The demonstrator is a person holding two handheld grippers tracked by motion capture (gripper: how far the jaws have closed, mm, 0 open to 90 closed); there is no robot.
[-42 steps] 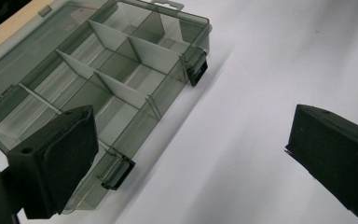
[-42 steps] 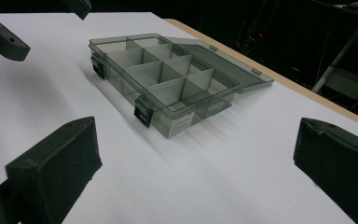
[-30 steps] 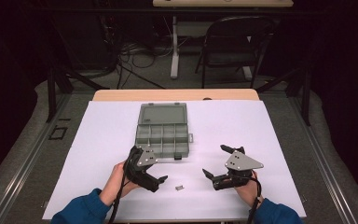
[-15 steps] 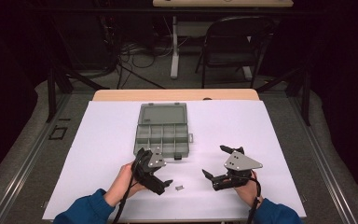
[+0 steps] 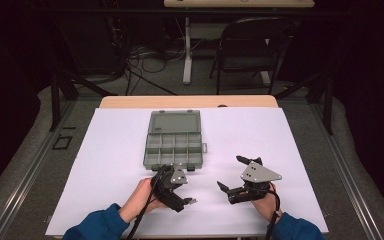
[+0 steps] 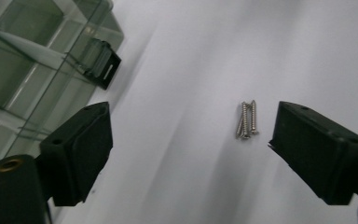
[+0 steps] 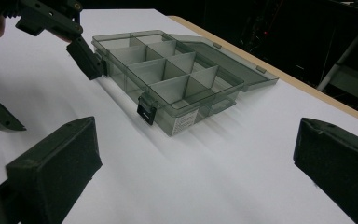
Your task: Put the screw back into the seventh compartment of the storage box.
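Note:
A small bunch of silver screws [image 6: 247, 120] lies on the white table cover, between the open jaws of my left gripper [image 6: 191, 140] and closer to its right jaw. In the high view the screws [image 5: 192, 201] sit just right of the left gripper [image 5: 180, 192], near the table's front edge. A grey-green compartment box [image 5: 174, 142] stands open at the table's middle, its lid laid back. My right gripper [image 5: 230, 173] hovers open and holds nothing, right of the screws. Its own view faces the box [image 7: 168, 74] between wide jaws.
The box's black latch [image 6: 103, 65] is close to my left gripper's upper jaw. White cover [image 5: 290, 150] spreads around the box. A folding chair [image 5: 250, 45] and cables stand beyond the table's far wooden edge [image 5: 190, 101].
My left gripper has shifted right and turned, bringing its open jaws around the screws. The right gripper has stayed put.

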